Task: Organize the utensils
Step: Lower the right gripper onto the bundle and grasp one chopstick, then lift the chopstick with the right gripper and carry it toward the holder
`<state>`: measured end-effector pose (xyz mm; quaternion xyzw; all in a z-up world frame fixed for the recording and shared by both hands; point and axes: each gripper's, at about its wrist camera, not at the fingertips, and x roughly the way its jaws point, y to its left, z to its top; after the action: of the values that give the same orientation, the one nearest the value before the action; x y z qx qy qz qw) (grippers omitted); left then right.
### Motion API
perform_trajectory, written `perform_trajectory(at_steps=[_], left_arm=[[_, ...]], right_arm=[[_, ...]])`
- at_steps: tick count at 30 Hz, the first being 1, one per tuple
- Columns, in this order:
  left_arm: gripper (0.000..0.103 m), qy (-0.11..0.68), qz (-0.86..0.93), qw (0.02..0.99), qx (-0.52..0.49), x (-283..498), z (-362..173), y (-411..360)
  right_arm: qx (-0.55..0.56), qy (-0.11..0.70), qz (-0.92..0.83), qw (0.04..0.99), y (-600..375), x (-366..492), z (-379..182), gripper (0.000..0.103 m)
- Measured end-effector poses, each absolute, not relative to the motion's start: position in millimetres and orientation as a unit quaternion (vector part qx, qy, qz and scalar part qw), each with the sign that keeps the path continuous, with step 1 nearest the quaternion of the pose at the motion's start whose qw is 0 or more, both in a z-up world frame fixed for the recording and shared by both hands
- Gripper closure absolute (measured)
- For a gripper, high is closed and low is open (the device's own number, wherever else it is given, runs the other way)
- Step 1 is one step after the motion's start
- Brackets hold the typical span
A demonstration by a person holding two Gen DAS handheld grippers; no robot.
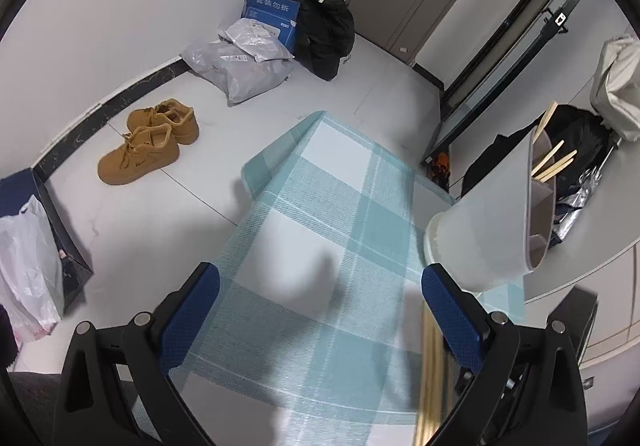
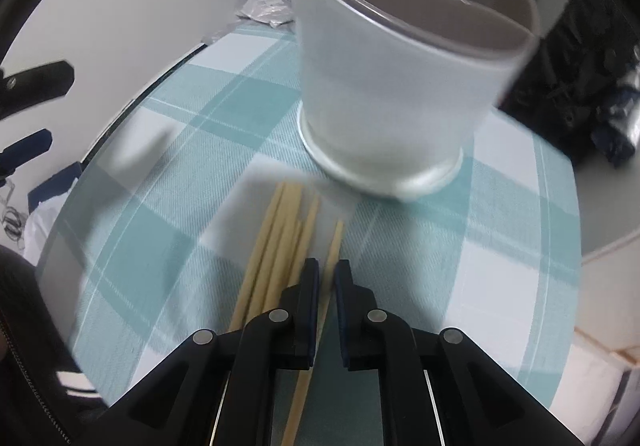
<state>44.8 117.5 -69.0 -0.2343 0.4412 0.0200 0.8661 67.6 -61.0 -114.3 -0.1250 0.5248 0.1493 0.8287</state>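
Note:
A frosted white utensil holder (image 2: 384, 85) stands on the checked teal tablecloth (image 2: 168, 205), with several wooden chopsticks (image 1: 554, 161) leaning in its far compartment. Loose chopsticks (image 2: 276, 246) lie on the cloth in front of it. My right gripper (image 2: 327, 278) points steeply down and is shut on a single chopstick (image 2: 335, 242) lying just right of that bundle. My left gripper (image 1: 320, 310) hovers open over the cloth, nothing between its blue pads (image 1: 192, 310). The loose chopsticks (image 1: 430, 366) run past its right finger.
The holder (image 1: 492, 213) sits near the table's right edge. On the floor beyond are tan shoes (image 1: 148, 137), grey parcels (image 1: 240, 65), a blue box (image 1: 272, 17) and a black bag (image 1: 328, 33). A white plastic bag (image 1: 28, 262) is at the left.

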Motion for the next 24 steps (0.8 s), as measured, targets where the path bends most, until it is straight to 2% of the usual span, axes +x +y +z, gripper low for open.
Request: perform_trajectory(at_steps=[6,9,17,24], left_arm=[[0.004,0.458,0.029,0.855,-0.241,44,-79,127],[0.004,0.461,0.021,0.861,-0.213,43,-78,115],[0.005,0.519,-0.077,0.842,-0.124,39,-90,51],[0.005,0.539,-0.074,0.837,-0.061,37,-98,24]], right_arm=[[-0.109,0.522,0.167,0.829,-62,76,-113,0.098],[-0.08,0.512,0.172,0.838,-75,71,-106,0.098],[0.1,0.464,0.182,0.861,-147,61,-64,0.098],[0.241,0.423,0.169,0.857,-213,58,-64,0.098]])
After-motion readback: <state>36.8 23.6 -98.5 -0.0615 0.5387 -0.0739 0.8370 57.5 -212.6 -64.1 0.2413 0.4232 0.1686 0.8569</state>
